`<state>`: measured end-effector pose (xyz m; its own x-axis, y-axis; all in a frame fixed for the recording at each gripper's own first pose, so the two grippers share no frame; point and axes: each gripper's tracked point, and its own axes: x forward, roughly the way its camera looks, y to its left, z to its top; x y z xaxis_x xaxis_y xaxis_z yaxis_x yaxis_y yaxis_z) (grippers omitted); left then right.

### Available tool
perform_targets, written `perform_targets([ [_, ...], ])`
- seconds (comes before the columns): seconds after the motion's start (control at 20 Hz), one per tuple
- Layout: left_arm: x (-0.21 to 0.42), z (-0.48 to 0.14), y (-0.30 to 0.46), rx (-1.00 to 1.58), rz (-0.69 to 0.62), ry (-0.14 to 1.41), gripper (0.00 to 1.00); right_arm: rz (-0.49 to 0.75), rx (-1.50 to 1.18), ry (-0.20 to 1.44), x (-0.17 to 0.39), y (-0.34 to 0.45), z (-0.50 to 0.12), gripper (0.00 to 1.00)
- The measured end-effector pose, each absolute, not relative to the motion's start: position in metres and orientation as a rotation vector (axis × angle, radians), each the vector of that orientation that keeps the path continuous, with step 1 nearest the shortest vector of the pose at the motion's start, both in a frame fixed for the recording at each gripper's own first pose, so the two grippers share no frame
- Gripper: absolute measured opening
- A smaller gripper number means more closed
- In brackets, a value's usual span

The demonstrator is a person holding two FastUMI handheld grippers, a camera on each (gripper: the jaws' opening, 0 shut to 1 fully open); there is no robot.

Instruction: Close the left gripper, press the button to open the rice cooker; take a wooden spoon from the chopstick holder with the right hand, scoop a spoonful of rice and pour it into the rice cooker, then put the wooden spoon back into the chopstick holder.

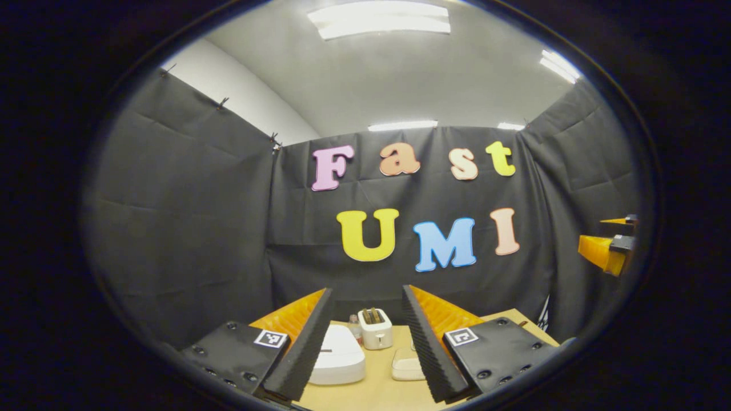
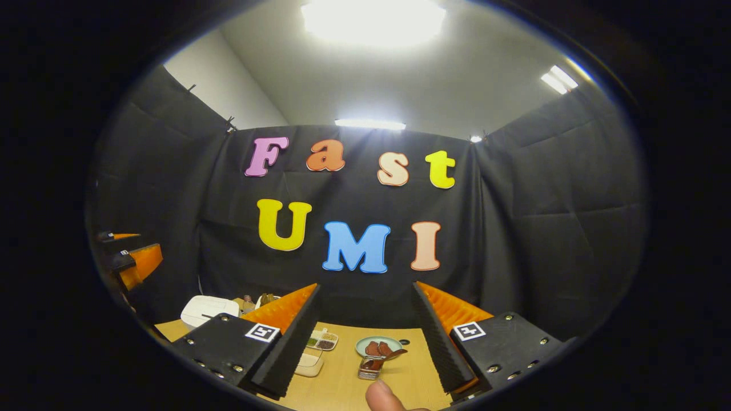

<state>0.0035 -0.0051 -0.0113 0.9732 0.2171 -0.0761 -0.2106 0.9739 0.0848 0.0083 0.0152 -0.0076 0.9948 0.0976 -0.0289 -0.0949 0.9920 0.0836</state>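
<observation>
Left gripper [image 1: 368,337]: fingers spread wide, grasping nothing, held above the table [image 1: 377,394]. Between them, the white rice cooker [image 1: 338,355] sits with lid down. Behind the cooker stands a toaster [image 1: 375,328]; right of the cooker lies a small white dish [image 1: 406,365].

Right gripper [image 2: 365,334]: fingers likewise released and empty. Well right of the cooker [image 2: 208,308] stands the chopstick holder [image 2: 370,368] with the wooden spoon [image 2: 385,357] in it, a green plate [image 2: 378,344] just behind. A fingertip [image 2: 384,398] shows near the holder.
</observation>
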Motion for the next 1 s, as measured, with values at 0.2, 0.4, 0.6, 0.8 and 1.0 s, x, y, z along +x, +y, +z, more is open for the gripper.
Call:
perform_targets([
  [0.2, 0.037, -0.041, 0.028, 0.074, 0.216, 0.113, 0.84, 0.048, 0.093, 0.049, 0.025, 0.043, -0.001, 0.95],
  [0.4, 0.078, -0.081, 0.073, 0.050, 0.220, 0.153, 0.77, 0.002, 0.049, 0.052, 0.044, 0.069, 0.009, 0.95],
  [0.6, 0.122, -0.145, 0.121, 0.071, 0.256, 0.249, 0.55, -0.020, 0.010, 0.086, 0.051, 0.098, 0.008, 0.95],
  [0.8, 0.150, -0.217, 0.153, 0.067, 0.293, 0.378, 0.30, -0.059, -0.072, 0.130, 0.050, 0.110, -0.001, 0.95],
  [1.0, 0.171, -0.292, 0.175, 0.026, 0.312, 0.506, 0.09, -0.043, -0.099, 0.181, 0.054, 0.122, -0.013, 0.95],
])
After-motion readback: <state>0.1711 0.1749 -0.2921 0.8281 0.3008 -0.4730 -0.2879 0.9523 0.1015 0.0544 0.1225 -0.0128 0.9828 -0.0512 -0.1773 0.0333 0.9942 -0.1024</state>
